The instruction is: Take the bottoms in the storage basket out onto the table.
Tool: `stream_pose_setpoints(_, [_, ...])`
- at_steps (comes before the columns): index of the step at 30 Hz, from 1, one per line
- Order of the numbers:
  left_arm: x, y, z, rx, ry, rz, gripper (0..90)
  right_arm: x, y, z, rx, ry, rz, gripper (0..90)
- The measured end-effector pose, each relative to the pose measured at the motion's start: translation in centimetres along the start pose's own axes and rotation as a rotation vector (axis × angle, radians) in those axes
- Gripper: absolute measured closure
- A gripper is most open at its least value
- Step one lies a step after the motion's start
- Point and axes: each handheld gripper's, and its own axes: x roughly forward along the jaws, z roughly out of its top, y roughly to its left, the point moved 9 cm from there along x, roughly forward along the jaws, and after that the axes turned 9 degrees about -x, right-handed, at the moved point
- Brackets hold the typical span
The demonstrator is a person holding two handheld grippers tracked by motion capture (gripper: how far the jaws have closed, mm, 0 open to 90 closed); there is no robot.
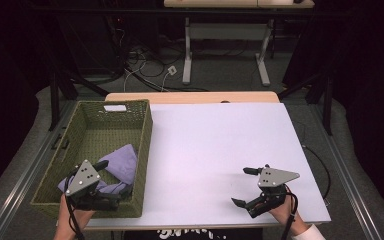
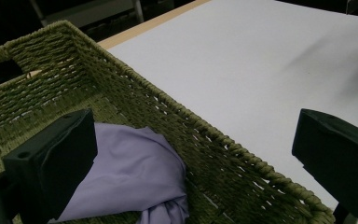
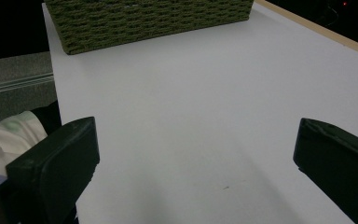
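Observation:
A green woven basket [image 1: 91, 131] stands on the left part of the white table top [image 1: 220, 145]. A crumpled lilac cloth [image 1: 122, 162] lies in its near end. My left gripper [image 1: 116, 177] hovers over that near end, open, with nothing between its jaws. In the left gripper view the left gripper [image 2: 191, 135] straddles the basket's right wall [image 2: 168, 102], one jaw over the cloth [image 2: 130, 163] and one over the table. My right gripper [image 1: 240, 186] is open and empty above the bare table near the front right. From the right gripper [image 3: 196, 140] the basket [image 3: 144, 18] stands far off.
The basket's far wall has a handle slot [image 1: 115, 107]. A strip of wooden table edge [image 1: 190, 97] shows behind the white top. Beyond it stand another table's white legs [image 1: 187, 60] and cables [image 1: 145, 70] on the floor. A pale garment [image 3: 4, 135] shows at the table's front edge.

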Motion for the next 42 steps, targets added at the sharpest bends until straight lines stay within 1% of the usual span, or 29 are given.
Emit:
stream_pose_setpoints(3, [0.3, 0.1, 0.1, -0.003, 0.022, -0.004, 0.0, 0.1, 0.1, 0.0, 0.007, -0.001, 0.002, 0.0])
stream_pose_setpoints(5, [0.5, 0.1, 0.1, 0.011, 0.045, -0.008, 0.0, 0.2, 0.2, -0.1, 0.007, 0.006, 0.009, 0.0])
stream_pose_setpoints(8, [0.9, 0.2, 0.3, 0.023, 0.059, -0.013, 0.0, 0.3, 0.3, -0.2, 0.000, 0.014, 0.006, 0.3])
stream_pose_setpoints(10, [1.0, 0.4, 0.6, 0.036, 0.067, -0.007, 0.0, 0.3, 0.4, -0.2, -0.001, 0.015, 0.008, 0.3])
stream_pose_setpoints(14, [1.1, 0.8, 0.9, 0.043, 0.083, -0.002, 0.0, 0.3, 0.4, -0.1, 0.000, 0.013, 0.010, 0.3])
stream_pose_setpoints(19, [1.1, 1.4, 1.1, 0.058, 0.119, 0.008, 0.0, 0.4, 0.4, -0.2, 0.003, 0.014, 0.013, 0.2])
stream_pose_setpoints(21, [1.2, 1.7, 1.0, 0.068, 0.152, 0.008, 0.0, 0.4, 0.4, -0.2, 0.000, 0.016, 0.012, 0.2])
stream_pose_setpoints(22, [1.2, 1.7, 1.0, 0.068, 0.152, 0.008, 0.0, 0.4, 0.4, -0.2, 0.001, 0.016, 0.012, 0.2])
stream_pose_setpoints(23, [1.3, 1.8, 0.9, 0.074, 0.166, 0.006, 0.0, 0.4, 0.4, -0.2, 0.001, 0.016, 0.012, 0.2])
stream_pose_setpoints(28, [1.7, 2.3, 0.4, 0.096, 0.247, 0.002, 0.0, 0.4, 0.5, -0.2, 0.003, 0.016, 0.015, 0.2])
stream_pose_setpoints(33, [2.0, 2.8, 0.0, 0.098, 0.305, -0.006, 0.0, 0.4, 0.5, -0.2, 0.003, 0.014, 0.015, 0.2])
stream_pose_setpoints(34, [2.1, 2.9, -0.2, 0.102, 0.324, -0.010, 0.0, 0.4, 0.5, -0.2, 0.005, 0.014, 0.015, 0.2])
stream_pose_setpoints(37, [2.3, 3.2, -0.5, 0.110, 0.354, -0.006, 0.0, 0.5, 0.5, -0.2, 0.003, 0.015, 0.016, 0.3])
stream_pose_setpoints(39, [2.5, 3.4, -0.8, 0.121, 0.394, 0.002, 0.0, 0.5, 0.6, -0.2, 0.004, 0.017, 0.020, 0.3])
stream_pose_setpoints(40, [2.5, 3.5, -0.9, 0.124, 0.409, 0.010, 0.0, 0.5, 0.5, -0.2, 0.003, 0.018, 0.020, 0.2])
stream_pose_setpoints(42, [2.7, 3.7, -1.1, 0.127, 0.434, 0.013, 0.0, 0.6, 0.5, -0.3, 0.003, 0.019, 0.022, 0.2])
